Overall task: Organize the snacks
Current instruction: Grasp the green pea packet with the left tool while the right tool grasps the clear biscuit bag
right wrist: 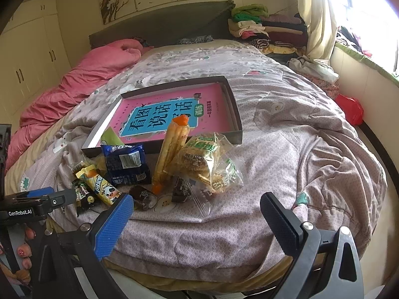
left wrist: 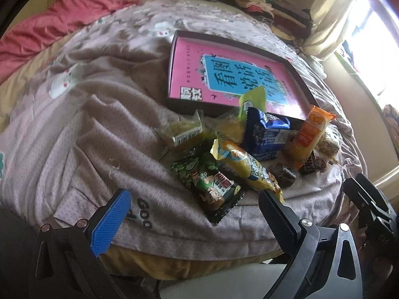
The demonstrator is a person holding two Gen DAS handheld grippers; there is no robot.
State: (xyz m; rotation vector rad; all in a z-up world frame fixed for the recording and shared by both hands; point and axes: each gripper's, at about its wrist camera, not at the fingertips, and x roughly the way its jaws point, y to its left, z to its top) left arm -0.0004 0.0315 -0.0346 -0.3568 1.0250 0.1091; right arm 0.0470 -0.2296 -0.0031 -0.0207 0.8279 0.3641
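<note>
Several snack packets lie heaped on the bed near its foot: a green peanut packet [left wrist: 212, 186], a yellow bar [left wrist: 245, 165], a dark blue packet [left wrist: 264, 134] [right wrist: 126, 164], an orange-tipped wafer pack [left wrist: 308, 134] [right wrist: 172, 149], clear bags of crackers [right wrist: 207, 164] and small dark chocolates [right wrist: 180, 190]. Behind them sits a shallow dark box [left wrist: 174, 62] [right wrist: 237, 114] with a pink book inside. My left gripper [left wrist: 195, 206] is open just short of the green packet. My right gripper [right wrist: 197, 210] is open before the chocolates. Both hold nothing.
The bedspread [right wrist: 286, 149] is rumpled and mauve. A pink quilt [right wrist: 82, 87] lies at the left by the headboard. Folded clothes [right wrist: 261, 25] are stacked at the far right corner. A curtain and window sill run along the right, with a red bag [right wrist: 350, 108] beside the bed.
</note>
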